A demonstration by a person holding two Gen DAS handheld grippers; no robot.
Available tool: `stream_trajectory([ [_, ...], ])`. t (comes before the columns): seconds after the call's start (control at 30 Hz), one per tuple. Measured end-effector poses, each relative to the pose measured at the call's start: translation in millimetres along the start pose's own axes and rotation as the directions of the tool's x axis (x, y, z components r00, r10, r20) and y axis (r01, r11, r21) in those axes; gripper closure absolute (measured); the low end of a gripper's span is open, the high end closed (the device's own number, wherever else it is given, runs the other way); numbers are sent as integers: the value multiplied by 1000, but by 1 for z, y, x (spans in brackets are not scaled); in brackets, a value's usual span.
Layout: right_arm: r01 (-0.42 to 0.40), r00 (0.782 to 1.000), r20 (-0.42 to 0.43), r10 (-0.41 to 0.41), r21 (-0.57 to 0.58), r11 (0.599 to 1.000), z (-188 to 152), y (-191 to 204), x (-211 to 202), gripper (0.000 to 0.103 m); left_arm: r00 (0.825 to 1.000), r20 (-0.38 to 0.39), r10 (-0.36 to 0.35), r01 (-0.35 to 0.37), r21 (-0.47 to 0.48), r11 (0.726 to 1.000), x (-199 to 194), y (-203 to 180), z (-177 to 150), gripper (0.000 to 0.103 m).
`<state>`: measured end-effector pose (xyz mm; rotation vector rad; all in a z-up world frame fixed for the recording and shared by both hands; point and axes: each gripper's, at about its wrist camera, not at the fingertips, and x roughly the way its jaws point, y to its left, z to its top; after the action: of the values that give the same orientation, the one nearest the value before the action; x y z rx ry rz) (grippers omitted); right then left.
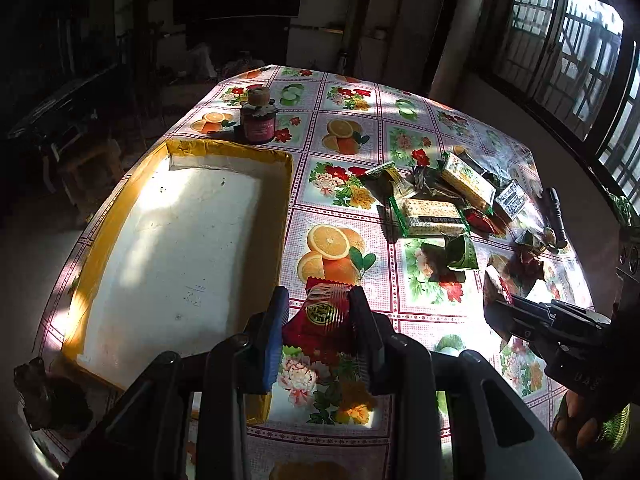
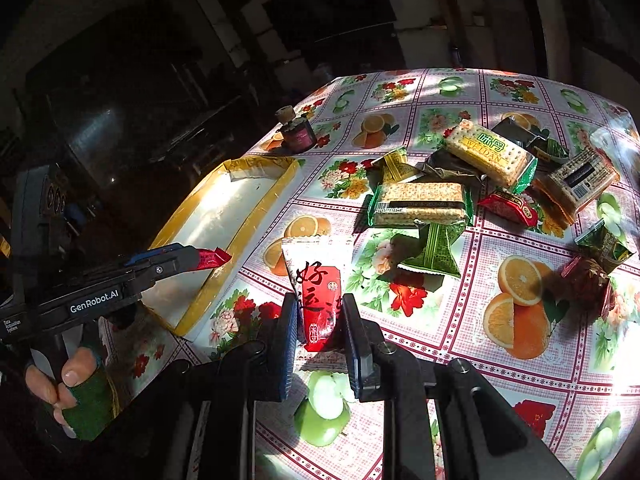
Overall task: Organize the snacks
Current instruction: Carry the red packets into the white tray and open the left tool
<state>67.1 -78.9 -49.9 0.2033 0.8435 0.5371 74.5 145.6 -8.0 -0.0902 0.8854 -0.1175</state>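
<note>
My left gripper (image 1: 319,300) is shut on a red snack packet (image 1: 322,316) and holds it above the table beside the tray's right rim; it also shows in the right wrist view (image 2: 200,258). My right gripper (image 2: 319,306) is shut on a white and red snack packet (image 2: 319,280), held above the tablecloth; that gripper shows at the right of the left wrist view (image 1: 498,300). The shallow white tray with a yellow rim (image 1: 280,200) lies on the left of the table, with nothing in it. A pile of snack packets (image 2: 424,204) lies on the right.
A small dark jar (image 1: 259,120) stands behind the tray. A black flashlight (image 1: 556,216) lies near the table's right edge. The flowered tablecloth (image 1: 340,128) covers the table. A window is at the far right.
</note>
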Motion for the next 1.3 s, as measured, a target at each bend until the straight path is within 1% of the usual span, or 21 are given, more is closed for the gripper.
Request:
stream_trajectory([
  [0.1, -42, 999, -14, 41, -40, 998, 4, 23, 16, 81, 998, 36, 51, -49, -46, 998, -14, 26, 3, 73],
  [0.23, -110, 993, -36, 108, -68, 992, 9, 51, 37, 80, 990, 59, 128, -121, -105, 987, -24, 61, 4, 73],
  [0.4, -185, 981, -75, 179, -92, 978, 18, 82, 67, 80, 980, 45, 196, -186, -157, 970, -19, 94, 2, 73],
  [0.5, -216, 973, -107, 204, -108, 970, 26, 100, 89, 80, 972, 32, 235, -225, -180, 958, -12, 108, 1, 73],
  [0.57, -233, 967, -129, 219, -110, 966, 31, 110, 105, 80, 969, 26, 245, -235, -193, 953, -7, 115, -1, 73],
  [0.67, -233, 964, -166, 210, -136, 963, 35, 125, 128, 80, 963, 9, 270, -263, -202, 943, 2, 124, -3, 73],
  [0.83, -221, 958, -226, 177, -189, 957, 37, 145, 162, 80, 956, -33, 290, -291, -203, 935, 20, 135, -8, 73],
  [0.97, -193, 953, -274, 126, -236, 952, 33, 155, 185, 80, 950, -61, 307, -313, -191, 930, 31, 138, -15, 73],
  [1.03, -178, 951, -293, 97, -262, 949, 29, 157, 193, 80, 950, -70, 303, -311, -184, 932, 35, 137, -19, 73],
  [1.23, -130, 956, -293, 31, -323, 937, 24, 159, 196, 80, 949, -108, 297, -312, -183, 932, 44, 140, -30, 72],
  [1.27, -124, 956, -292, 23, -331, 936, 24, 160, 197, 79, 947, -110, 302, -318, -184, 930, 44, 140, -30, 71],
  [1.3, -123, 956, -291, 22, -332, 935, 24, 160, 197, 79, 946, -110, 305, -321, -185, 929, 43, 141, -30, 68],
])
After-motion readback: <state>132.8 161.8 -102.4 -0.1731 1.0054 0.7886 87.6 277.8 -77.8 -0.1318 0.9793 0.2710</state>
